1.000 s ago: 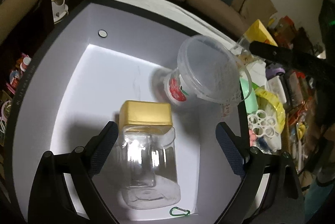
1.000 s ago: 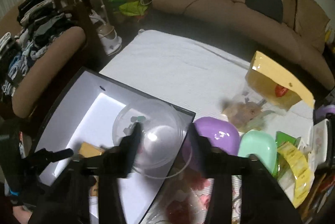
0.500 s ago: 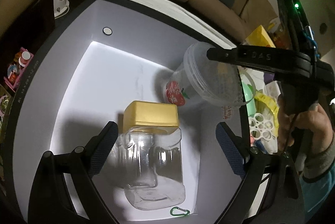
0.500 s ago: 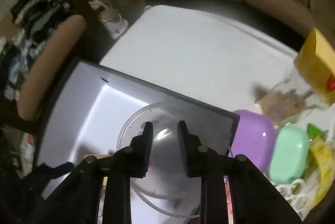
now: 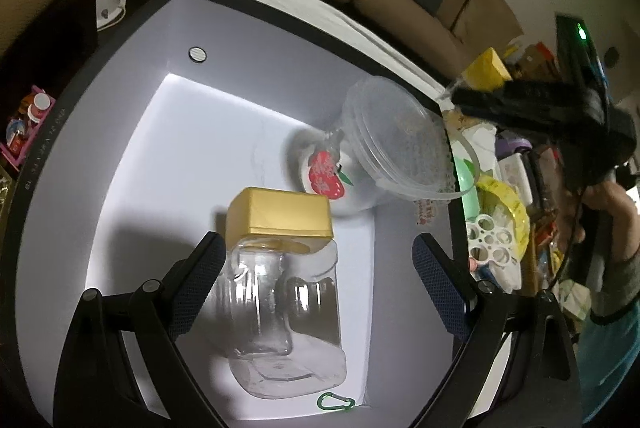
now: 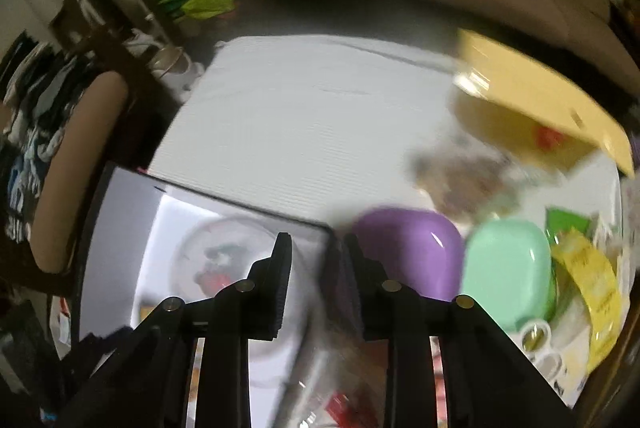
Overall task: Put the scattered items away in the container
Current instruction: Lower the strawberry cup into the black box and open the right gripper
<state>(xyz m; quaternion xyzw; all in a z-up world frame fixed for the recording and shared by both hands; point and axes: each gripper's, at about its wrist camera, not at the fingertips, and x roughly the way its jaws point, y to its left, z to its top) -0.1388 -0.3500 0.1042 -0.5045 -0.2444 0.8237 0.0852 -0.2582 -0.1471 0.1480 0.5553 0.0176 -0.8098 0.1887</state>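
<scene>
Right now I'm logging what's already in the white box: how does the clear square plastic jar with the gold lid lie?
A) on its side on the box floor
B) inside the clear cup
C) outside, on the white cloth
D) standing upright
A: the clear square plastic jar with the gold lid lies on its side on the floor of the white box, between the open left gripper's fingers.

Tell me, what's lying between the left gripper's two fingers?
A clear jar with a yellow lid lies between the left gripper's open fingers, inside the white box. The left wrist view shows it.

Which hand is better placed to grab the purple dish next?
Right. The right gripper sits just beside the purple dish, jaws opening with nothing between them, while the left gripper hangs over the jar in the box.
</scene>
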